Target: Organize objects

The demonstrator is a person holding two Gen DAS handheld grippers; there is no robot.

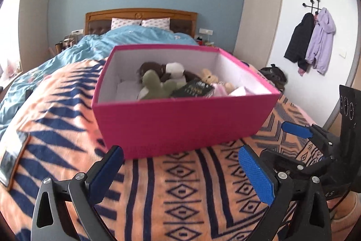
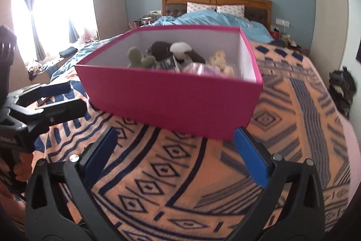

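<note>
A pink box (image 1: 171, 125) (image 2: 167, 101) with a white inside stands on the orange and navy patterned blanket (image 1: 180, 191) (image 2: 180, 173). Inside lie a green plush (image 1: 158, 85) (image 2: 137, 58), a brown and white plush (image 1: 167, 70) (image 2: 173, 50), a tan plush (image 1: 209, 78) (image 2: 220, 59) and a dark book (image 1: 194, 88). My left gripper (image 1: 180, 164) stands open just in front of the box, nothing between its blue pads. My right gripper (image 2: 176, 146) is open too, close to the box's near wall and empty. It also shows at the right of the left wrist view (image 1: 300, 139).
The bed carries a blue duvet (image 1: 126, 40) (image 2: 203, 17), two pillows and a wooden headboard (image 1: 140, 15). Jackets (image 1: 311, 42) hang on the right wall. A dark bag (image 2: 340, 87) sits beside the bed's right edge. Curtained windows (image 2: 45, 6) are at the left.
</note>
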